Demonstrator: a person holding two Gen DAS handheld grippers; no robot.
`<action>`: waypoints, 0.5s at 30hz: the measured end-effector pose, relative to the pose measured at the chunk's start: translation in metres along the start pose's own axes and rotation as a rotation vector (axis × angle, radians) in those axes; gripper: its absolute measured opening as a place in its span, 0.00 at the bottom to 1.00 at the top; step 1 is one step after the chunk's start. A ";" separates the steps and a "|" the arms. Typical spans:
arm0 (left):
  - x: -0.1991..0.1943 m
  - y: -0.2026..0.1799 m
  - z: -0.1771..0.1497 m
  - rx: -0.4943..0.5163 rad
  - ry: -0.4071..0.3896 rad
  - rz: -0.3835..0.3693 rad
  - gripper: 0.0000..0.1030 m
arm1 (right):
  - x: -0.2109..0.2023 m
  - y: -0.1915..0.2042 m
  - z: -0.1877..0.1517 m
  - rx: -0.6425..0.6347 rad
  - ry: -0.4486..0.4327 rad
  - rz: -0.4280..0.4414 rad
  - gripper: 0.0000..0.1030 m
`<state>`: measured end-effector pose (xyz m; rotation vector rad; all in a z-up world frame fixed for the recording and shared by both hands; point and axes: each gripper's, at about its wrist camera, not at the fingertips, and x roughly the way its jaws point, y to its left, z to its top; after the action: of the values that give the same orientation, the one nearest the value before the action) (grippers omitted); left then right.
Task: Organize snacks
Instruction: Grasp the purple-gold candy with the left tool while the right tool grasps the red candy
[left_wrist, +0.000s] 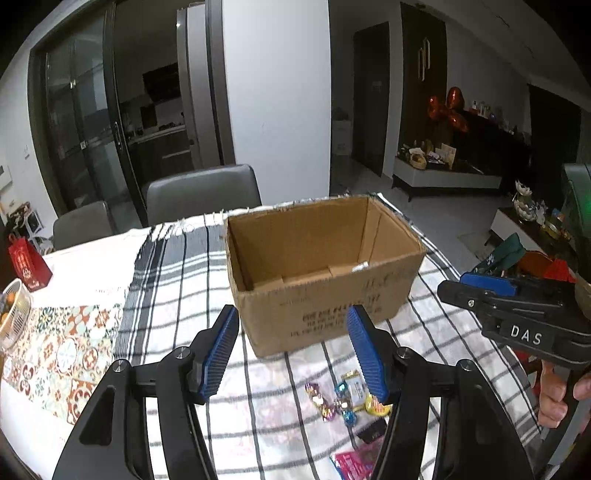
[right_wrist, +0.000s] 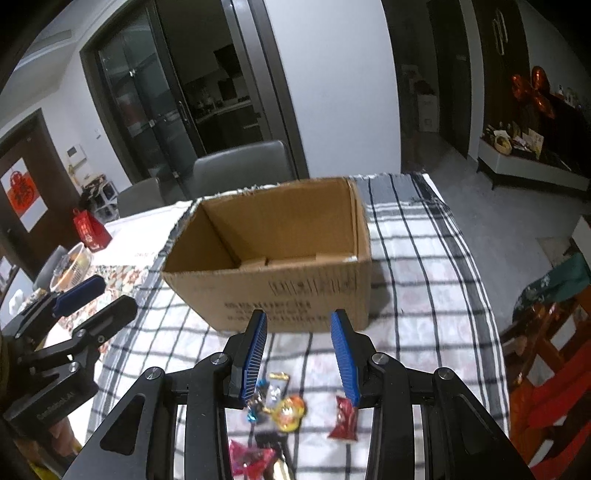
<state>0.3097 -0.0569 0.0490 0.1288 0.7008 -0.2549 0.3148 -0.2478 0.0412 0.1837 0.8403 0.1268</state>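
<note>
Several wrapped snacks (right_wrist: 284, 406) lie near the table's (left_wrist: 92, 258) near edge, just before an open, empty box (left_wrist: 317, 266), while the left gripper (left_wrist: 293, 350) and right gripper (right_wrist: 299, 354) hover above them, both spread, holding nothing.

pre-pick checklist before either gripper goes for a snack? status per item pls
1. Cardboard box open on top, upright: ok.
2. Box has room: ok, only its bare floor shows inside.
3. Snacks within view: ok, wrapped candies and a red packet lie on the checked cloth in front of the box.
4. Left gripper free: ok, jaws apart, nothing between them.
5. Right gripper free: ok, jaws apart, nothing held.
6. Candies separated enough for a clean single pick: not ok, several lie bunched together; the red packet sits apart.
</note>
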 end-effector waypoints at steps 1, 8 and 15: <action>0.000 -0.001 -0.003 0.000 0.006 -0.001 0.58 | 0.000 -0.001 -0.002 0.001 0.006 -0.006 0.36; 0.011 -0.007 -0.028 -0.006 0.101 -0.022 0.54 | 0.006 -0.007 -0.024 0.029 0.080 -0.043 0.36; 0.031 -0.006 -0.048 -0.037 0.192 -0.046 0.51 | 0.020 -0.012 -0.045 0.049 0.155 -0.052 0.36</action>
<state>0.3007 -0.0589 -0.0074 0.1025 0.8999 -0.2752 0.2947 -0.2508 -0.0054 0.1995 1.0022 0.0725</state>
